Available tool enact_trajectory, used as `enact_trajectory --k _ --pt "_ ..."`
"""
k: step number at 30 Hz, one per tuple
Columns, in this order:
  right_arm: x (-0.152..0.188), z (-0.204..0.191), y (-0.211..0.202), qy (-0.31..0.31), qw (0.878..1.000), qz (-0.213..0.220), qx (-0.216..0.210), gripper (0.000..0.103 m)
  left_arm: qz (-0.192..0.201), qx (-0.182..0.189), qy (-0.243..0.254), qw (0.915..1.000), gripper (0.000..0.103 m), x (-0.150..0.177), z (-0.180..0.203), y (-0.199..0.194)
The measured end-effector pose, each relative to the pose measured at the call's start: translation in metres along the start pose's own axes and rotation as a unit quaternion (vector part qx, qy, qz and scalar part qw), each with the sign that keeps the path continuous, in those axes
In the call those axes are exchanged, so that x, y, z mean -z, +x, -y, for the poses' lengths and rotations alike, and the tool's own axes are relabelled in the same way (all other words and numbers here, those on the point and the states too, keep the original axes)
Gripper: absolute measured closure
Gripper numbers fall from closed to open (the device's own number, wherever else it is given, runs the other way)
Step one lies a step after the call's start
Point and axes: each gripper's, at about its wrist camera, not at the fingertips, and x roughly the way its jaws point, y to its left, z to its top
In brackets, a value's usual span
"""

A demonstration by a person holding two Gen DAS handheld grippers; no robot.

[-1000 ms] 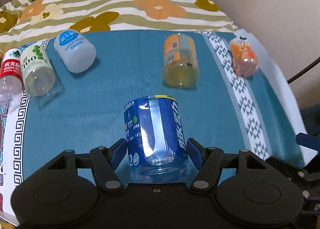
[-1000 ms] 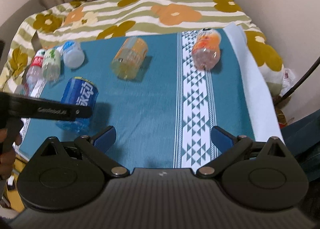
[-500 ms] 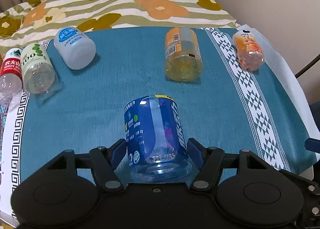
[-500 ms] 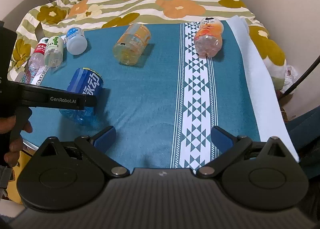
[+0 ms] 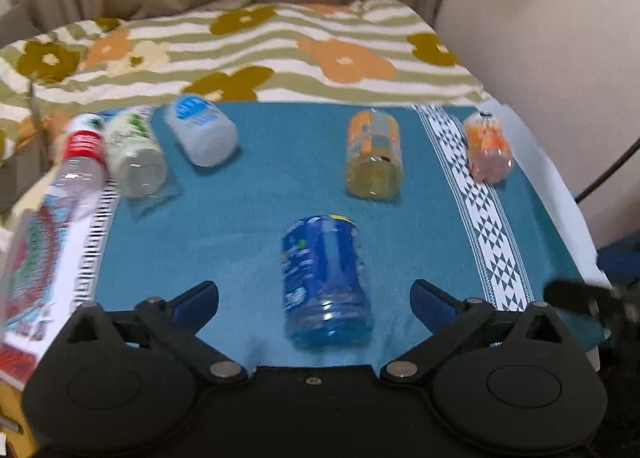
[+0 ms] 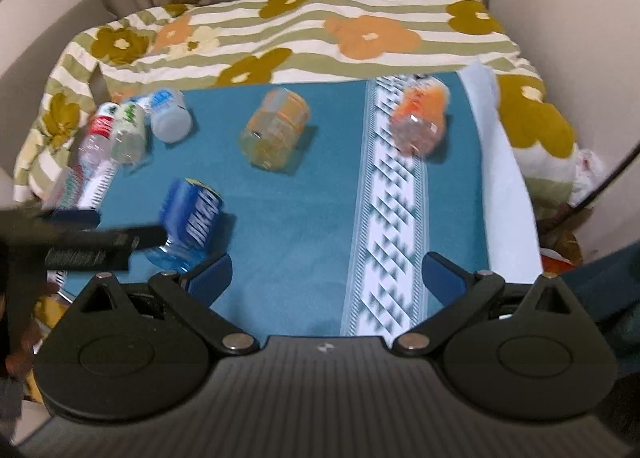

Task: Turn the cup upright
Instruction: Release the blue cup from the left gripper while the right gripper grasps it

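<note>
I am observing the blue cup [image 5: 326,282] lying on its side on the teal cloth [image 5: 260,194] of the counter, its clear base facing my left hand-held gripper [image 5: 314,298], whose jaws are standing spread wide with the cup between them, untouched. My right hand-held gripper [image 6: 326,274] is likewise hanging released over bare cloth. I am judging the cup to be thin, light plastic, slick under its label and easily crushed; the labelled mid-body looks the safest hold. Motion blur is smearing the label, and I cannot make out the far end or whether it is open.
</note>
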Motion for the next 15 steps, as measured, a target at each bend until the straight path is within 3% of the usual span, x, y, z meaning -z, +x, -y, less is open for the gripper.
enact_trajectory --k 8,12,15 --pt "-0.047 -0.039 0.036 -0.009 0.996 -0.066 -0.058 0.0 0.002 -0.025 -0.021 0.9995 0.0 0.016 -0.038 -0.035" --pt "-0.07 -0.058 0.068 0.024 0.989 -0.114 -0.096 0.0 0.001 -0.023 -0.037 0.999 0.0 0.023 -0.063 -0.04" --pt "-0.083 -0.071 0.101 0.05 0.981 -0.156 -0.102 0.0 -0.001 -0.023 -0.052 0.9984 0.0 0.028 -0.083 -0.044"
